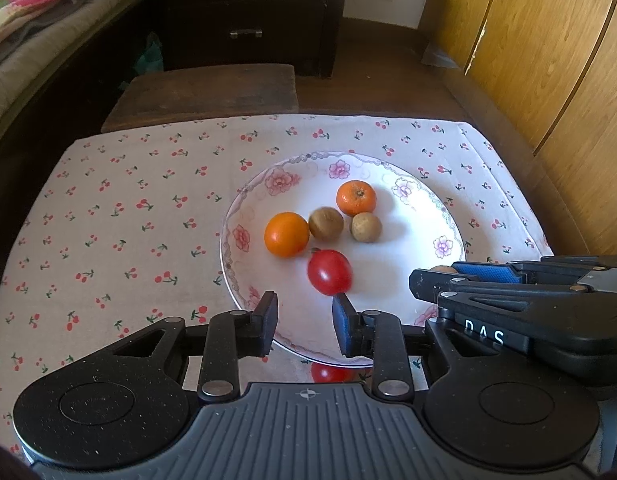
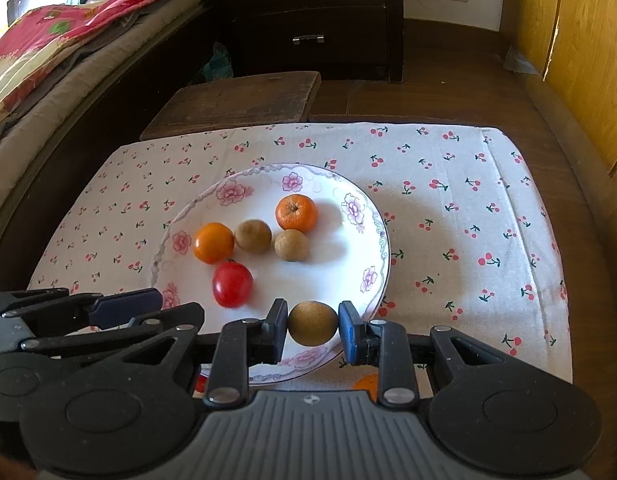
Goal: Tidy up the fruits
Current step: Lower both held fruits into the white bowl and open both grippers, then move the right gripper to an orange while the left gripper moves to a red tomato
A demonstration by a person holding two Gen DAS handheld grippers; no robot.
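Note:
A white flowered plate (image 1: 424, 204) on the cherry-print cloth holds two oranges (image 1: 286, 234) (image 1: 356, 197), two brown round fruits (image 1: 326, 223) (image 1: 366, 227) and a red tomato (image 1: 329, 272). My left gripper (image 1: 306, 316) hovers over the plate's near rim, open, with nothing between its pads; the tomato lies just beyond its right fingertip. My right gripper (image 2: 312, 322) is shut on a third brown fruit (image 2: 312, 323) above the plate's (image 2: 348, 264) near right rim. In the left wrist view the right gripper (image 1: 432, 276) comes in from the right.
A red fruit (image 1: 331, 373) and an orange fruit (image 2: 366, 385) lie on the cloth, partly hidden under the grippers. Beyond the cloth stand a dark wooden stool (image 1: 204, 88), a drawer chest (image 1: 248, 8), a bed (image 1: 40, 32) on the left and wooden panels (image 1: 548, 60) on the right.

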